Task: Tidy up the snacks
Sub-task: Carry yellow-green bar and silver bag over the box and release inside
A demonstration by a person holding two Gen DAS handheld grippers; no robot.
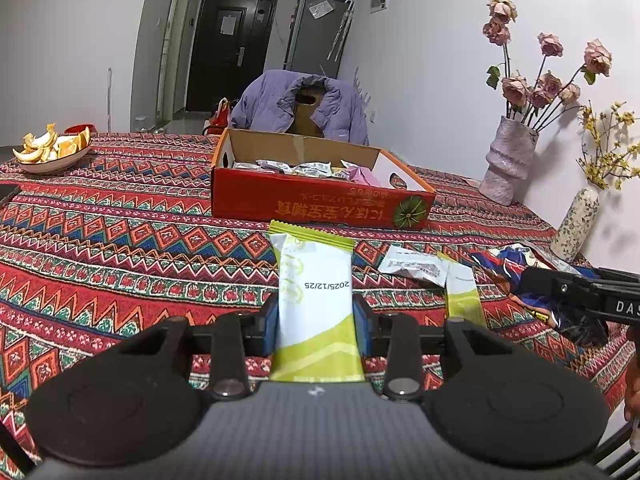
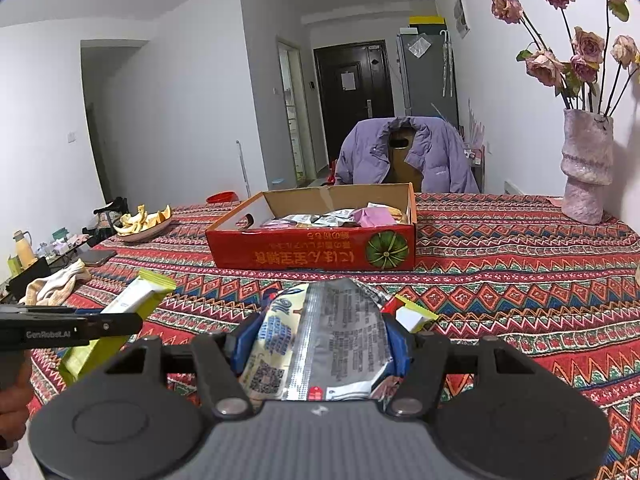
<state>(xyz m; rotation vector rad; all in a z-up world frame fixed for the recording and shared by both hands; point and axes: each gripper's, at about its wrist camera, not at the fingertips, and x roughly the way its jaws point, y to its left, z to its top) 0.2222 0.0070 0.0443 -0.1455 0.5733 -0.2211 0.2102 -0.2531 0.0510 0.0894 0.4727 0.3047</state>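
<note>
L gripper (image 1: 316,320) clamped on 1 green-and-white snack packet (image 1: 314,300), held upright above the patterned tablecloth (image 1: 120,248), printed date facing cam. R gripper (image 2: 320,344) closed around 1 blue-and-silver crinkled snack bag (image 2: 320,336), pads pressing both sides. Red cardboard box (image 1: 320,204) sits open mid-table, beyond both grippers; several wrapped snacks inside, exact count unclear. Loose on cloth in L view: 1 white sachet (image 1: 416,266), 1 more green packet (image 1: 464,296). 1 bowl of orange peel (image 1: 52,152) far left. 2 vases by wall: 1 pink w/ roses (image 1: 508,160), 1 small floral (image 1: 576,224). 1 purple jacket (image 1: 300,104) on chair behind box.
</note>
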